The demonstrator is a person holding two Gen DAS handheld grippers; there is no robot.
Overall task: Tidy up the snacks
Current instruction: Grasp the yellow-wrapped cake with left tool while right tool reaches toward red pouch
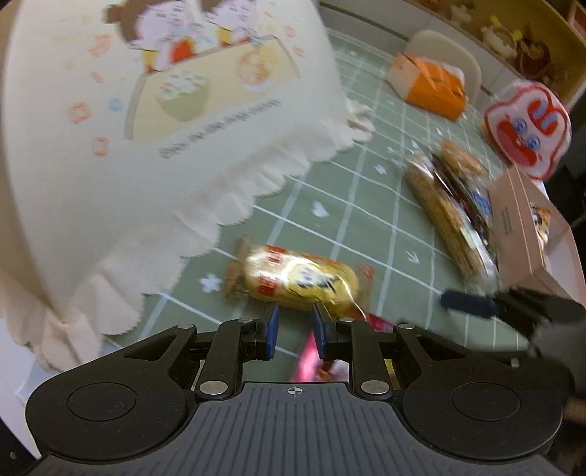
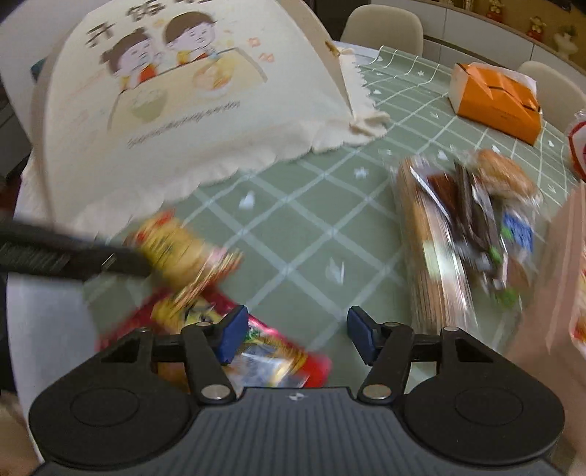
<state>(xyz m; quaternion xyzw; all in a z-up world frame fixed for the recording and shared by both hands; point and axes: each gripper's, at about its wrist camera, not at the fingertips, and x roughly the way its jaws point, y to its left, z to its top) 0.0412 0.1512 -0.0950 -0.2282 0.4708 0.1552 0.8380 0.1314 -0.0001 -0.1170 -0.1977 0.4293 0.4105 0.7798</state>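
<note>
1. The table wears a green checked cloth, with pale chairs at its far edge.
2. A cream food cover printed with cartoon children stands on the table's left part; it serves as the landmark here.
3. A yellow snack pack lies on the cloth just beside the cover's frilled hem, on its near side.
4. The left hand-held gripper sits just short of the yellow pack, its blue pads narrowly apart with nothing visibly pinched between them.
5. A red snack packet lies nearer than the cover, under the right hand-held gripper, whose fingers are spread wide and hold nothing.
6. A clear bag of biscuits lies to the right of the cover, well apart from it.
7. An orange box sits beyond the biscuits, far right of the cover.
8. A pink box stands at the right edge, touching the biscuit bag.
</note>
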